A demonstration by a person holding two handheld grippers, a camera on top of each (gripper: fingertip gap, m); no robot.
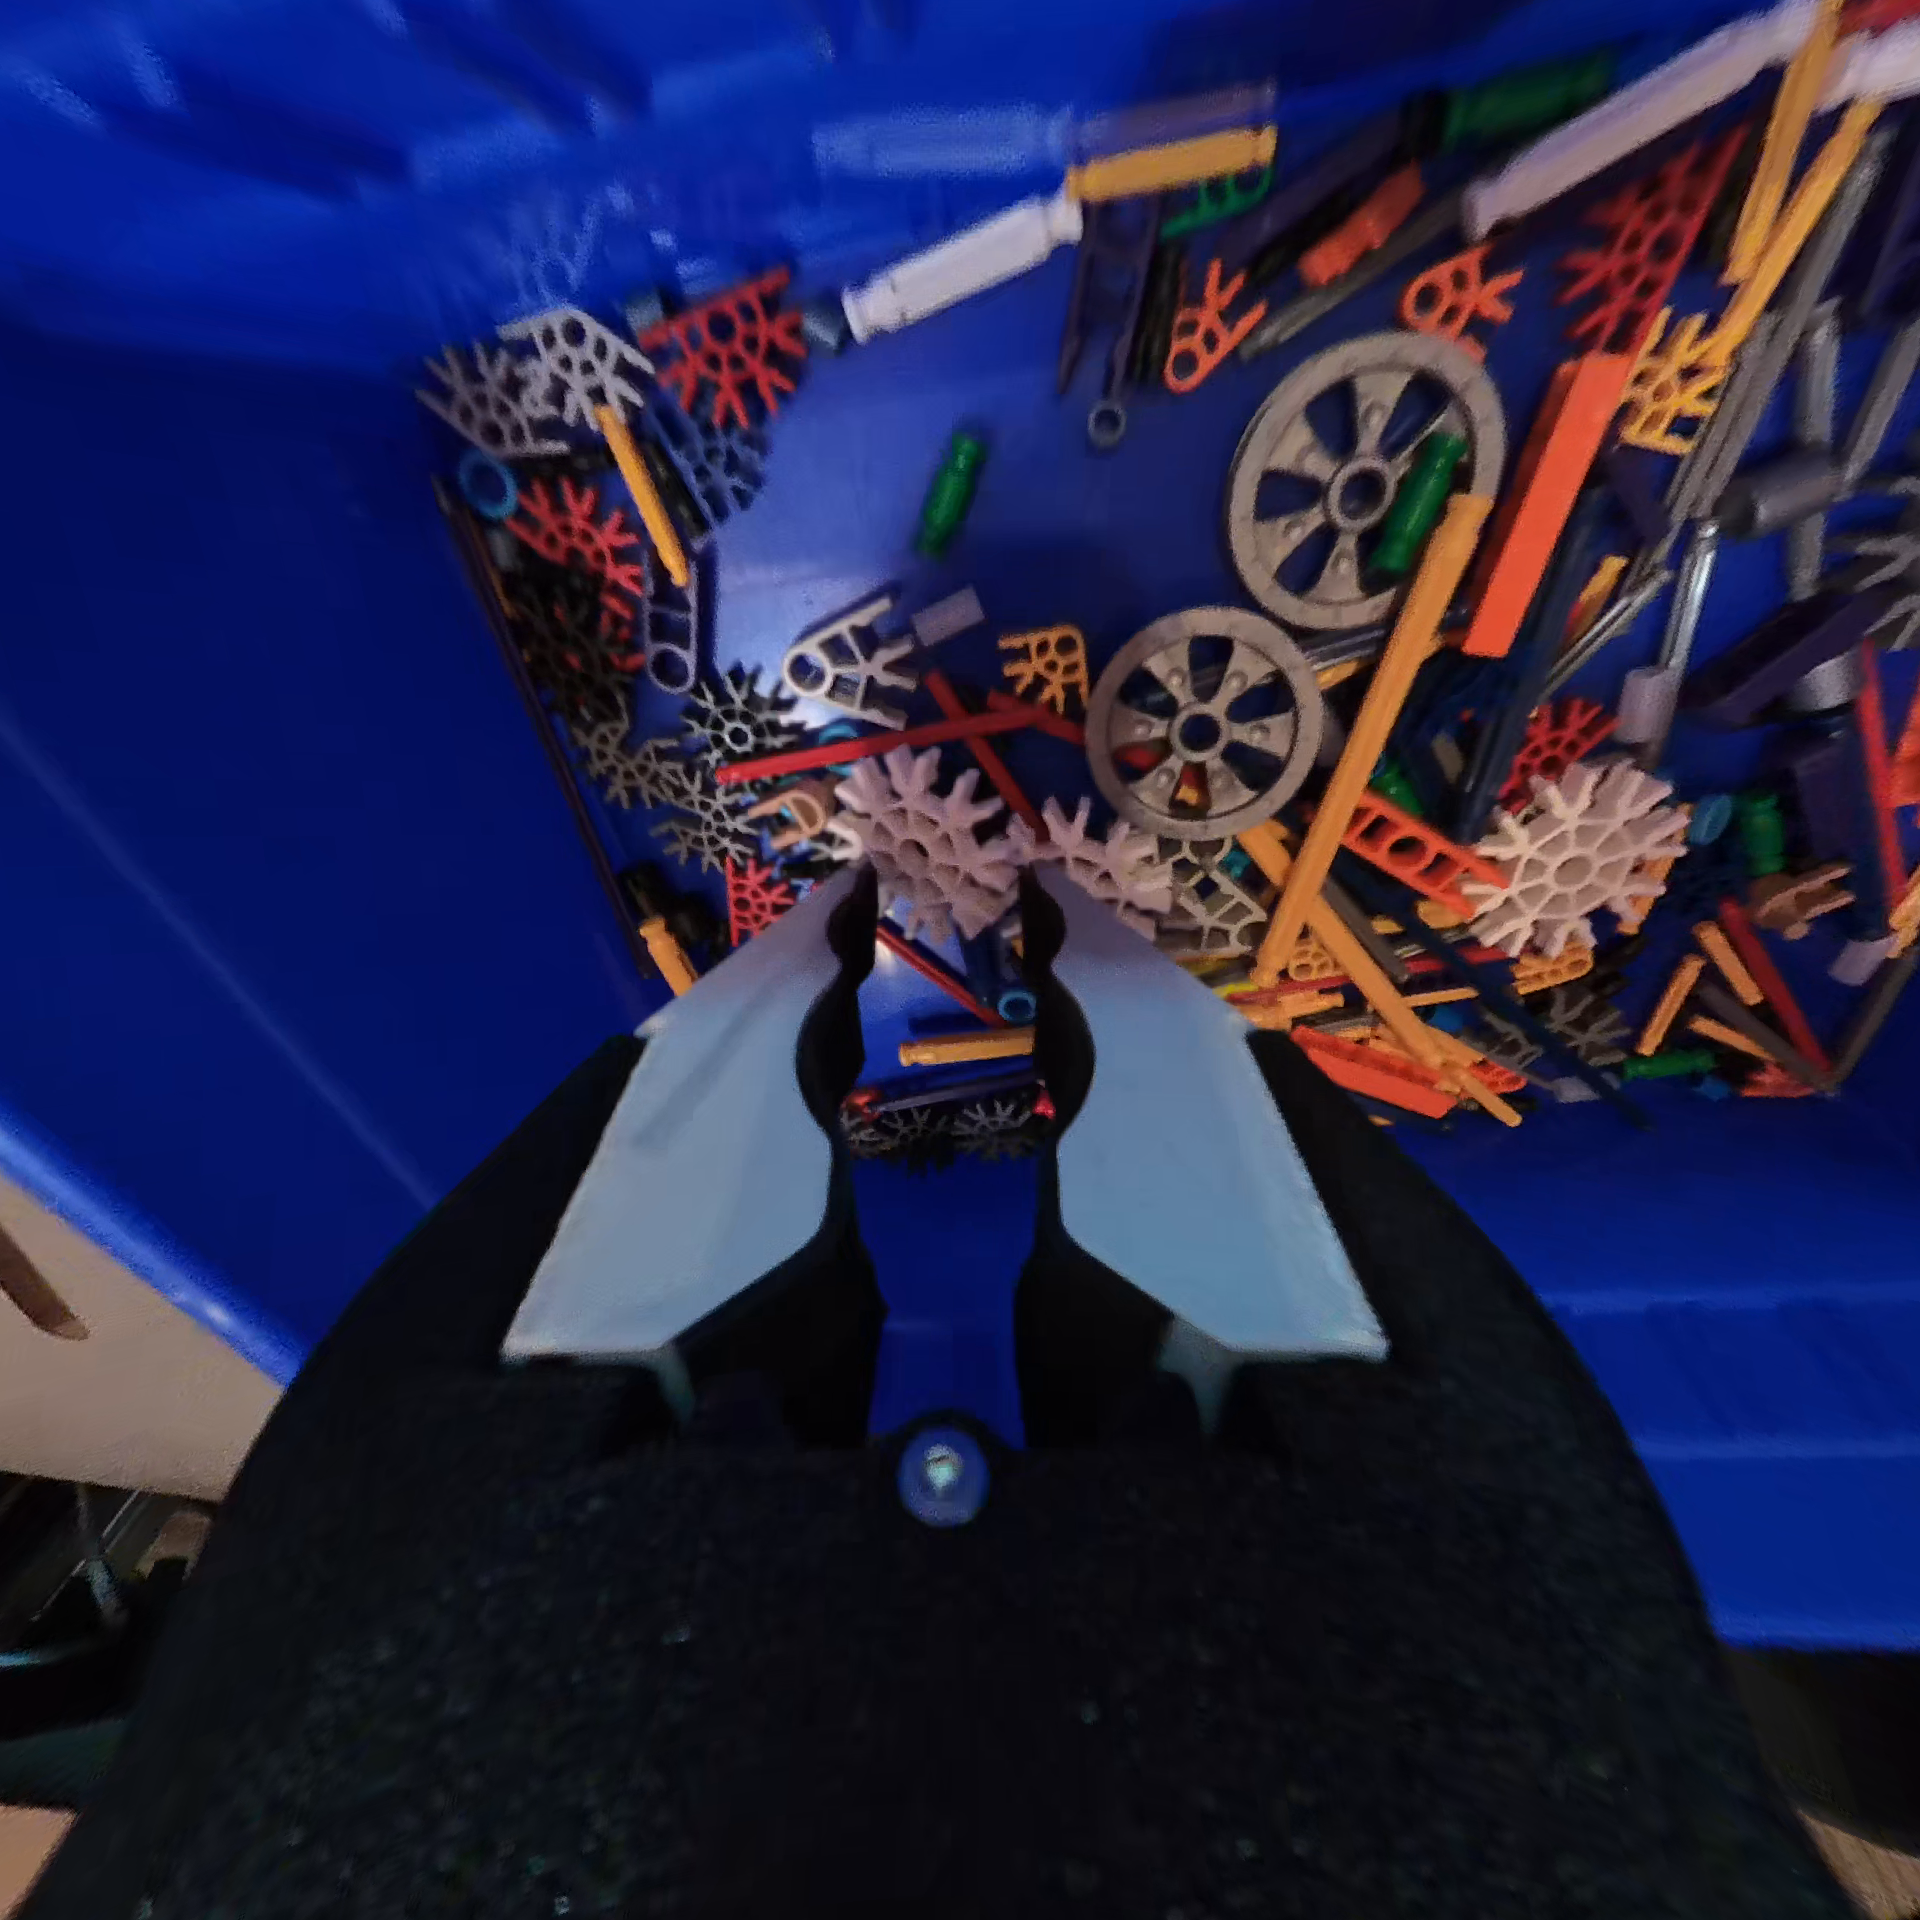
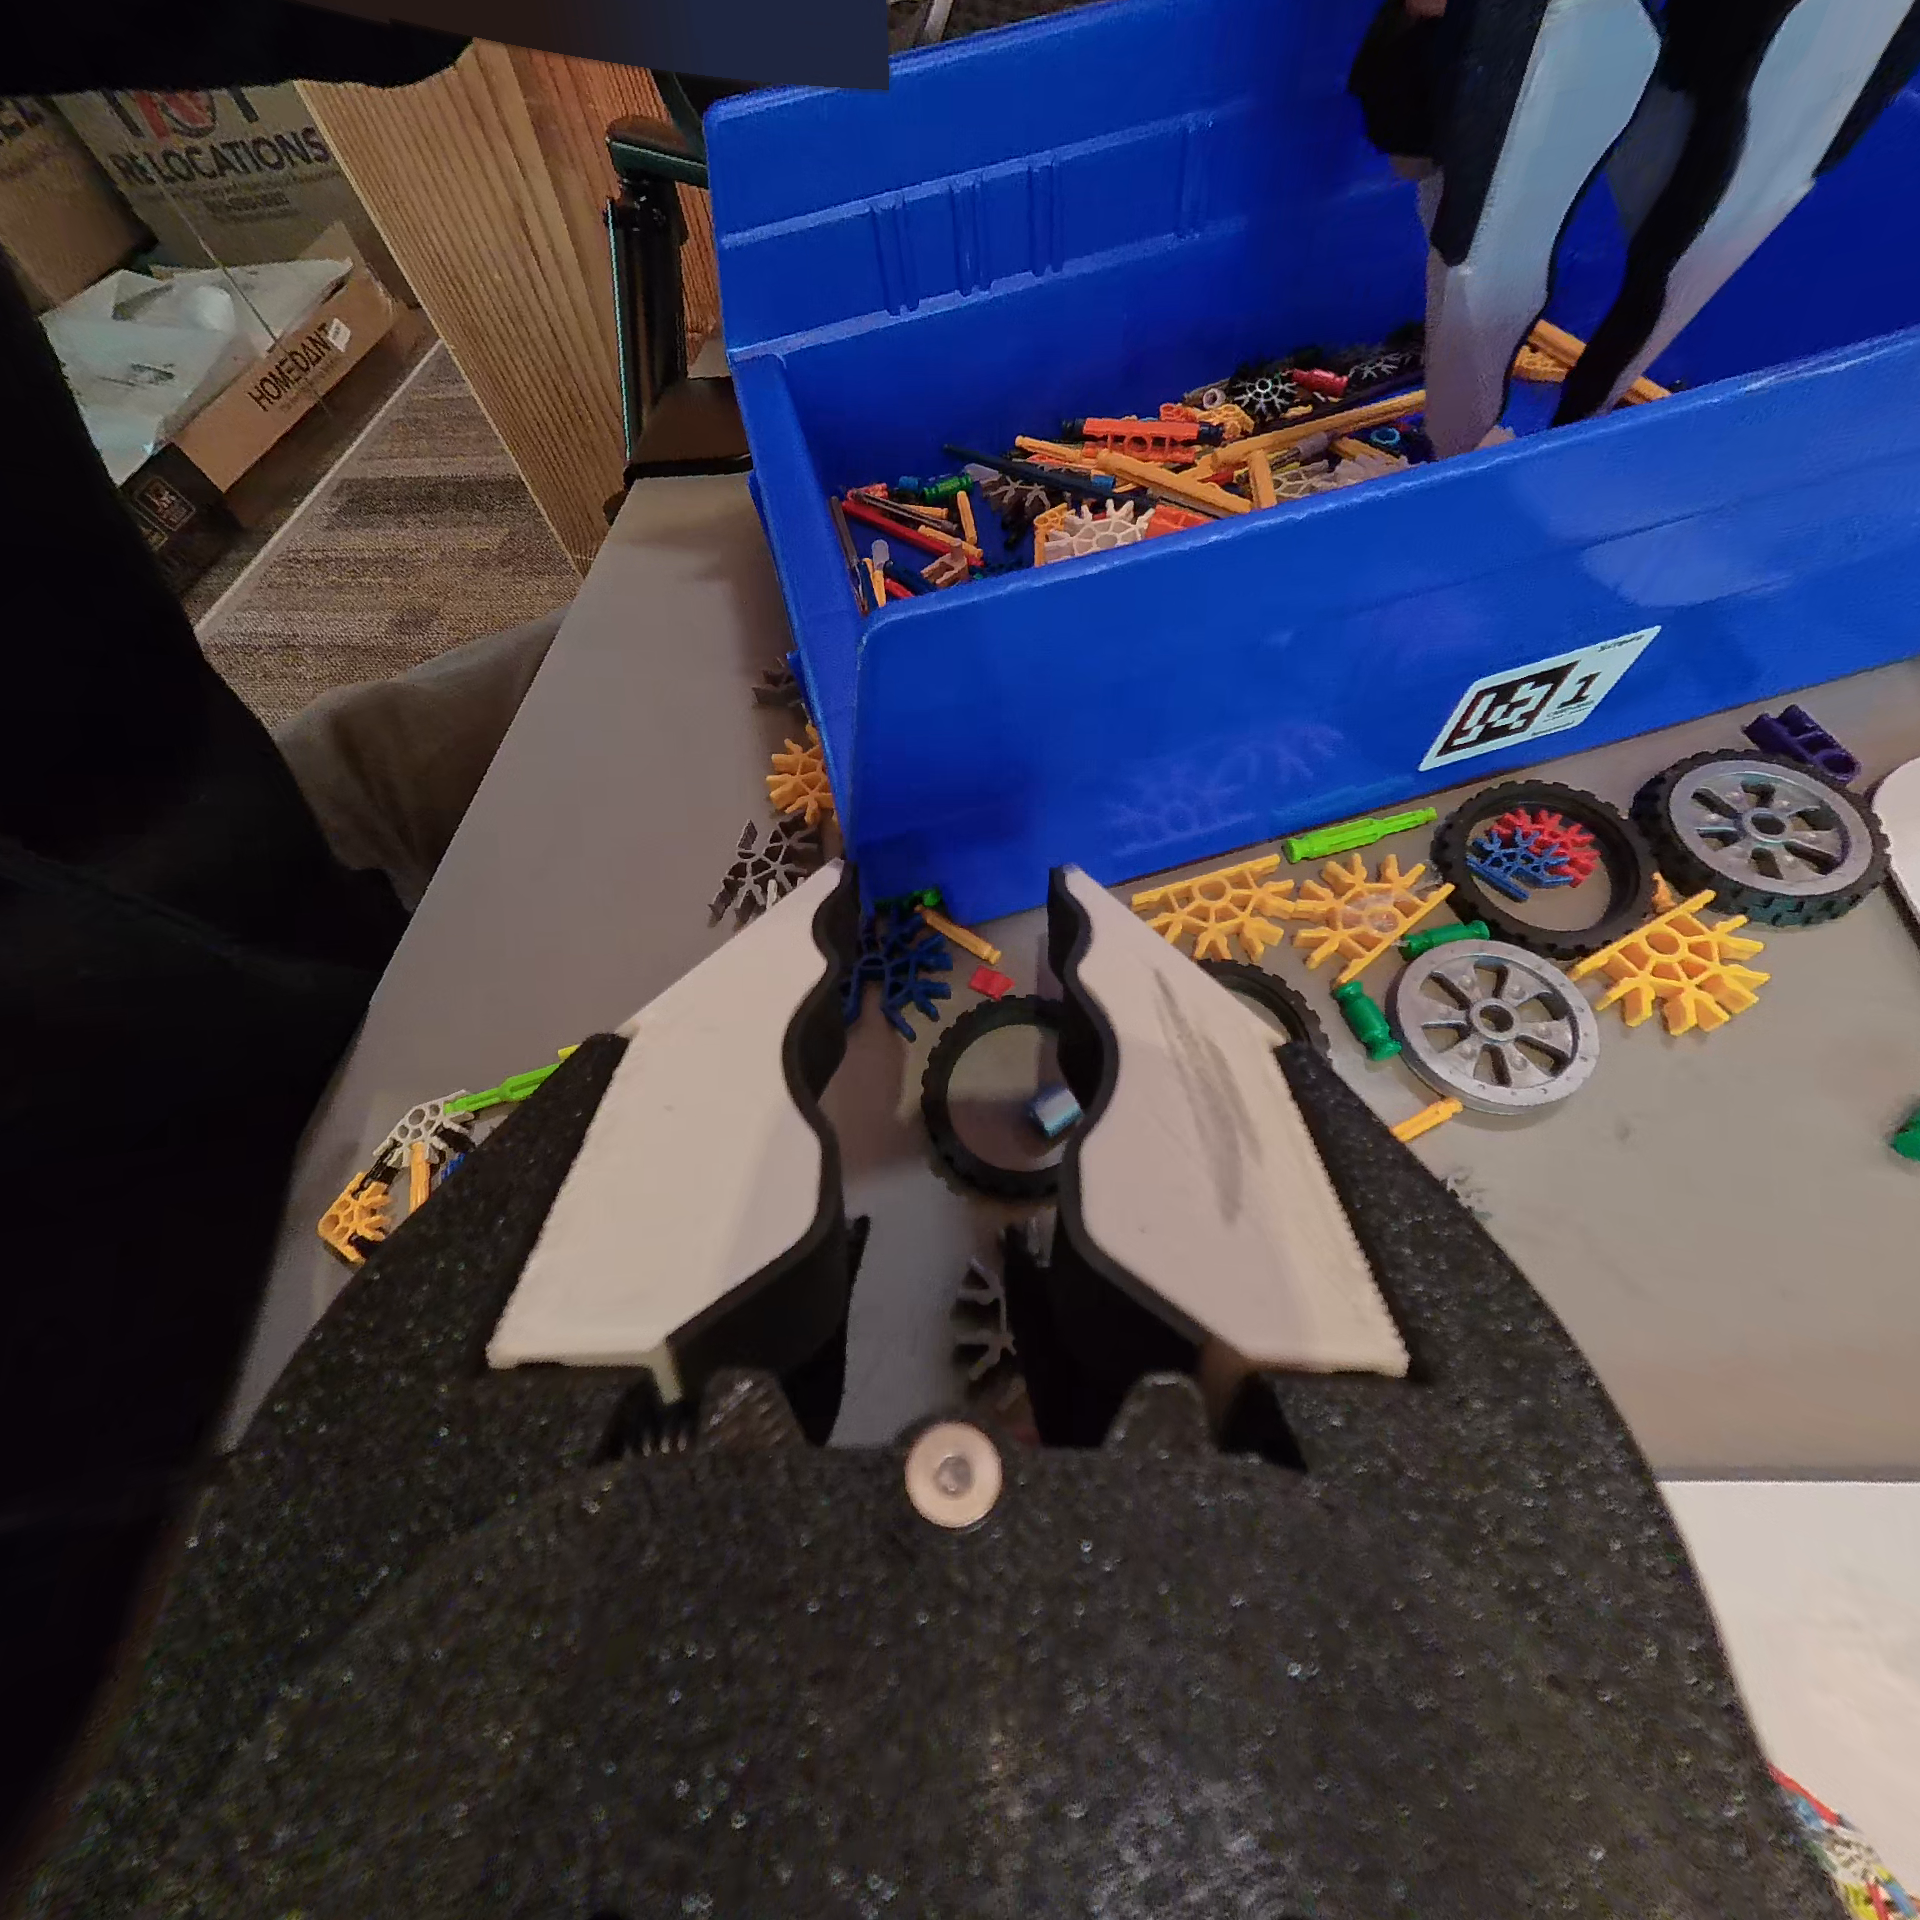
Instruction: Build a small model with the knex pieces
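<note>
Your left gripper (image 1: pixel 940 883) is reaching down inside the blue bin (image 1: pixel 260 623), its jaws released with a narrow gap between them. The fingertips are sitting right at a white snowflake-shaped connector (image 1: pixel 920 836) lying among the loose building pieces on the bin floor; whether they are touching it is not clear. Just beyond it a small grey wheel (image 1: pixel 1205 727) is lying flat, with a larger grey wheel (image 1: pixel 1366 483) past that, toward the far wall. A long yellow rod (image 1: pixel 1371 727) is slanting across the pile beside the wheels.

Your right gripper (image 2: pixel 951 899) is hovering over the table (image 2: pixel 582 831) outside the bin, near the bin's front corner, jaws released and holding nothing. Between its fingers a black tyre (image 2: pixel 961 1132) is lying flat on the table with a small blue piece (image 2: pixel 1051 1110) inside its ring. A blue connector (image 2: pixel 899 971) is lying just beyond the fingertips, close to the bin wall (image 2: pixel 1143 727). Farther along that wall, yellow connectors (image 2: pixel 1288 909), a grey wheel (image 2: pixel 1494 1023) and a tyred wheel (image 2: pixel 1766 831) are scattered on the table.
</note>
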